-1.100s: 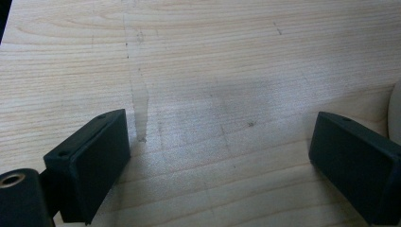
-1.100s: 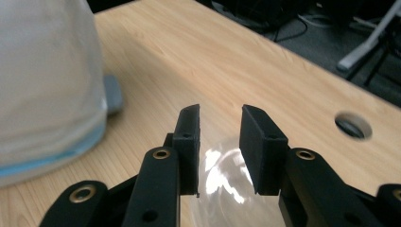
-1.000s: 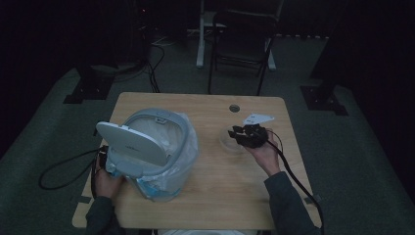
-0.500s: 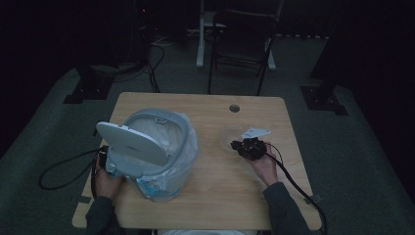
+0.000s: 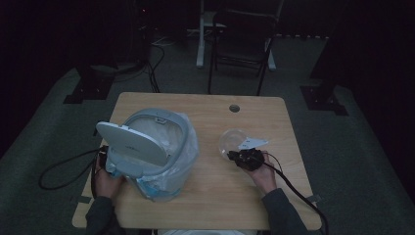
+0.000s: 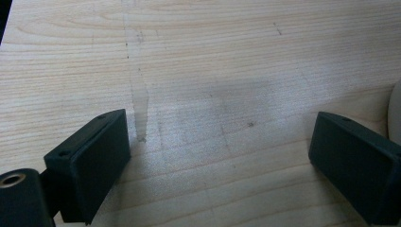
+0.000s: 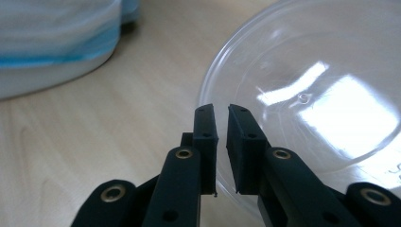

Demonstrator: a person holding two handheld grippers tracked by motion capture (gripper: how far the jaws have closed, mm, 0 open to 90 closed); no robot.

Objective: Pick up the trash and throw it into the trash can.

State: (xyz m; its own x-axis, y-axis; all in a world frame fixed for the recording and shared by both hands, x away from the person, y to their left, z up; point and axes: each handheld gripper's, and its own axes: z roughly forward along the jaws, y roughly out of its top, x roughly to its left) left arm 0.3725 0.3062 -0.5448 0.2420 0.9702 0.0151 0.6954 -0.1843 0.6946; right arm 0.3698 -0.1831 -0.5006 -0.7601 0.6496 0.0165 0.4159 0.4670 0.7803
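A clear plastic bowl (image 7: 307, 94) is seen on the right half of the worktop (image 5: 205, 196), and its near rim is pinched between the fingers (image 7: 205, 137) of the right gripper (image 7: 221, 123), which are drawn nearly together with only the thin plastic wall between them. The step in hand is judged to be a lift or carry of this bowl; the grip is best kept firm but light, since thin clear plastic may be expected to flex or slip, and the bowl should be raised level so that the far rim is not dragged across the wood. A white paper slip (image 5: 252, 143) lies just beside the bowl in the high view and could be swept along. To the left stands a white lidded bin (image 5: 147, 147) lined with a clear bag, its lid tipped up; it is well apart from the bowl, so the space between is free. The left gripper (image 6: 222, 170) is held low over bare wood beside the bin, its fingers spread wide with nothing between them.
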